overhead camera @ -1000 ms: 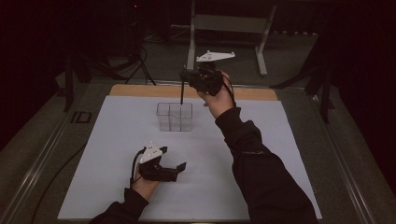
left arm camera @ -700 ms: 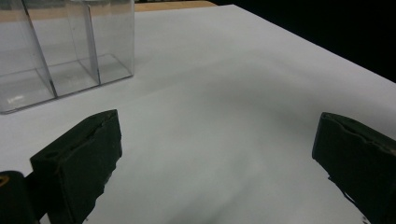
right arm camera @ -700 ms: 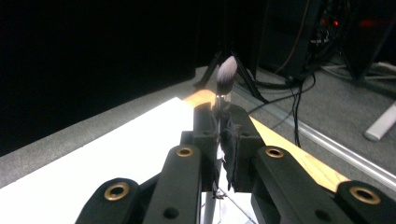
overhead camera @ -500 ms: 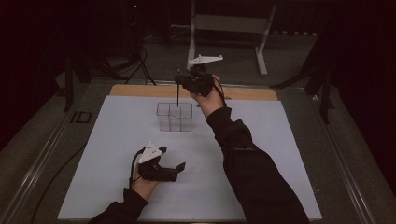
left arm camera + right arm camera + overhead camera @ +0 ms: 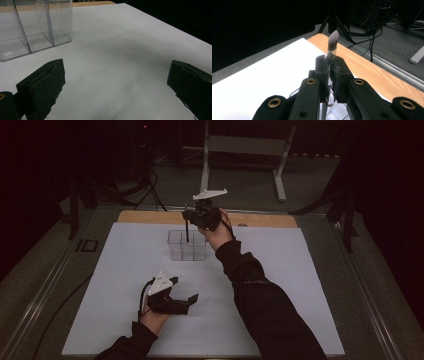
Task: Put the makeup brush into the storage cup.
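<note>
Up close, right tool [image 5: 331, 75] pinching brush [image 5: 333, 40], clear organizer [image 5: 187, 245] below

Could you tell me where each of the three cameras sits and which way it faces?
High view: above the near edge, facing forward and down on the white mat; both forearms show.
Left gripper view: low over the mat, between its open jaws, toward the clear organizer.
Right gripper view: along shut jaws clamping a brush.
High and left views share the organizer.

Mat open; clear organizer [image 5: 187, 245] mid-rear.
</note>
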Motion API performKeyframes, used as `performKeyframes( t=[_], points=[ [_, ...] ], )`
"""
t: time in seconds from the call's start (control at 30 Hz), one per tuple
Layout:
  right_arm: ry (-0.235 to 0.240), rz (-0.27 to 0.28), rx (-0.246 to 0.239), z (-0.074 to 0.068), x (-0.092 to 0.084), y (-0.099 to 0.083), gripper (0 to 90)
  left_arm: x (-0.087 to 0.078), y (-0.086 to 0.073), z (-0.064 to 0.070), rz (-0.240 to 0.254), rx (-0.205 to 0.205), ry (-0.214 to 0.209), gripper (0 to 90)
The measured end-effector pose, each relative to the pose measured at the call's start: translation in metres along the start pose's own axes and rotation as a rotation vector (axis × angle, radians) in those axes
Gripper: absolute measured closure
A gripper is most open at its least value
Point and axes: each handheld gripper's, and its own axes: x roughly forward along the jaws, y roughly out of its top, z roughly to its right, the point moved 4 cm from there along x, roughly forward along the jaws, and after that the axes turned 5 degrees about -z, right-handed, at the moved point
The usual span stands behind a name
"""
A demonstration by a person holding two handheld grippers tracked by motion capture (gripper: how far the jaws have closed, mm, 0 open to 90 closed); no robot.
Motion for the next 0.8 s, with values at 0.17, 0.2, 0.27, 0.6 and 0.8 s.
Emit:
performKeyframes(
  t=[0.17,0.2,0.27,0.6,0.8],
  points=[
    [0.003,-0.031,0.005,0.0,0.006,-0.008,84.1,0.0,0.0,0.0,-0.004,0.003,0.002,2.9],
    [0.003,-0.036,0.005,0.0,0.007,-0.009,84.1,0.0,0.0,0.0,-0.003,0.001,0.0,2.9],
    [0.0,-0.049,0.009,0.001,0.009,-0.012,84.1,0.0,0.0,0.0,-0.003,0.003,0.001,2.9],
    [0.001,-0.087,0.044,-0.001,0.018,-0.022,84.0,0.001,-0.001,0.0,-0.008,0.004,-0.001,2.9],
    [-0.014,-0.127,0.061,0.0,0.023,-0.028,84.0,0.0,0.0,-0.001,0.0,0.001,-0.002,2.9]
  ],
)
